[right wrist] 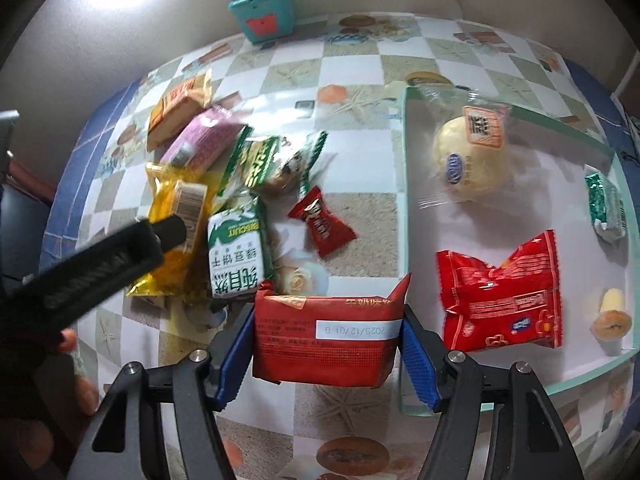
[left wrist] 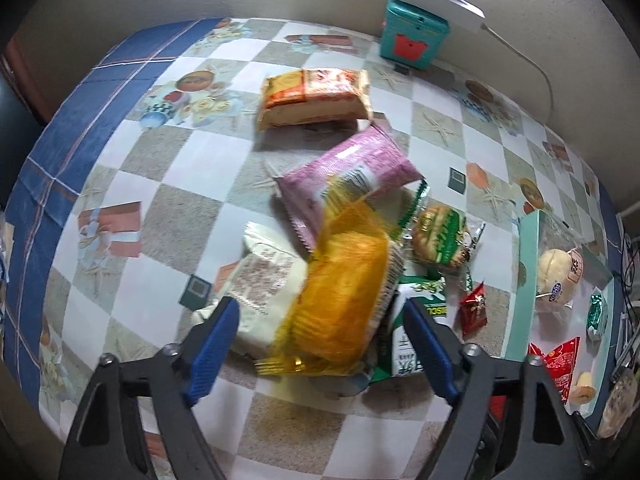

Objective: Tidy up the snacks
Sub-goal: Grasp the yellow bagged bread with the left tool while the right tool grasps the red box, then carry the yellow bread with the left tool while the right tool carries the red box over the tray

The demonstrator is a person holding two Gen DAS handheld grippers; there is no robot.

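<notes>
The right gripper (right wrist: 327, 354) is nearest in its own view. Its two blue pads squeeze a red packet (right wrist: 325, 342) from both sides, and the packet is up off the table. The packet has a white strip with a date on it. It hangs just left of the tray (right wrist: 404, 184), a flat pale green tray with a low rim.

In the tray lie a round bun in clear wrap (right wrist: 470, 166), a big red bag (right wrist: 500, 300), a small green and silver sweet (right wrist: 606, 208) and a little yellow snack (right wrist: 612, 318).

The left gripper (left wrist: 320, 344) is down over the pile of snacks on the checked tablecloth (left wrist: 168, 208). A yellow cake packet (left wrist: 344, 300) sits between its blue pads. The pads are close to the packet, but I cannot tell if they press on it, because the picture is blurry there.

Next to the yellow packet lies a white packet (left wrist: 268, 280). Behind it lies a pink packet (left wrist: 352, 176), and farther back an orange packet (left wrist: 316, 96). A green and white biscuit packet (right wrist: 236, 252) lies just right of the yellow one. A round cookie in a green wrap (left wrist: 440, 240) and a small red candy (left wrist: 474, 306) lie between the pile and the tray.

A teal box (left wrist: 412, 30) stands at the back by the wall.
</notes>
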